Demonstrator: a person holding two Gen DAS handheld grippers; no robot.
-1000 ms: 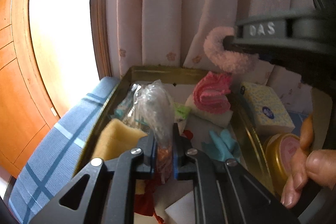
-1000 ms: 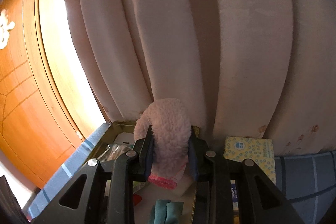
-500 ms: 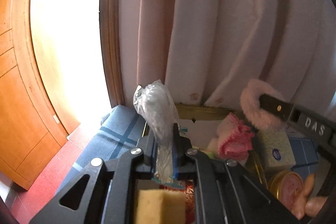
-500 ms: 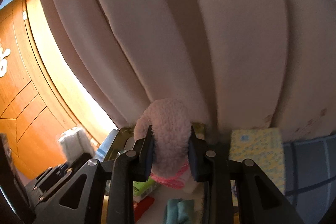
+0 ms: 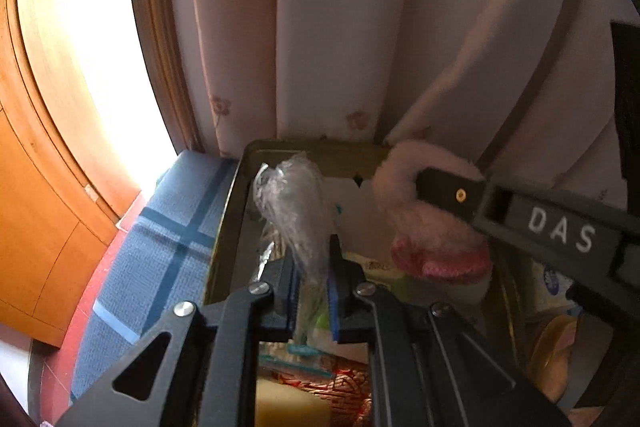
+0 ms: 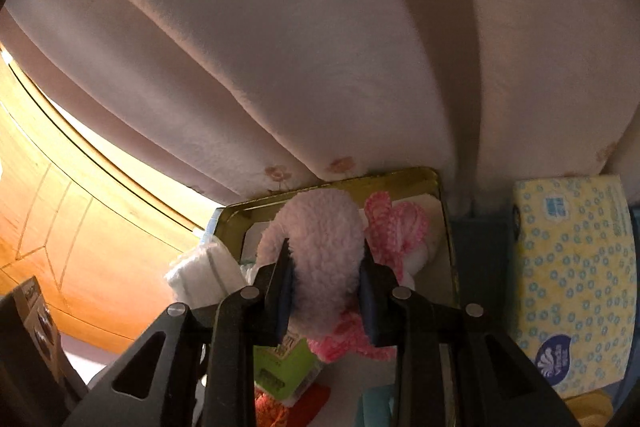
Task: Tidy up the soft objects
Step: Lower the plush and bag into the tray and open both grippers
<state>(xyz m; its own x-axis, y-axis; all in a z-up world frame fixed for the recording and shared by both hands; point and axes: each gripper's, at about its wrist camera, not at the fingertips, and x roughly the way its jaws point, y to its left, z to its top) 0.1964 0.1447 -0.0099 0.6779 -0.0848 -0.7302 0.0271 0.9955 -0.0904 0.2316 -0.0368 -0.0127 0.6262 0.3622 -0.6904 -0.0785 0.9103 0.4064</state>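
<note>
My left gripper [image 5: 311, 279] is shut on a crinkled clear plastic bag [image 5: 294, 203], held up over the gold metal tray [image 5: 240, 187]. My right gripper [image 6: 326, 291] is shut on a fluffy pale pink plush piece [image 6: 320, 247], also above the tray [image 6: 448, 227]; it shows in the left wrist view [image 5: 416, 211] at right. A pink crocheted cloth [image 6: 394, 227] lies in the tray's far right corner. A yellow sponge [image 5: 292, 405] and a red patterned item [image 5: 340, 387] lie in the tray below the left gripper.
A yellow tissue pack [image 6: 572, 267] lies right of the tray on the blue plaid surface [image 5: 160, 247]. A green packet [image 6: 284, 363] and a teal item [image 6: 376, 407] sit in the tray. A pink curtain [image 6: 320, 67] hangs close behind. A wooden door [image 5: 40, 227] is at left.
Both grippers have tilted down and moved closer together over the tray, each still holding its object. The plush now hangs nearer the plastic bag.
</note>
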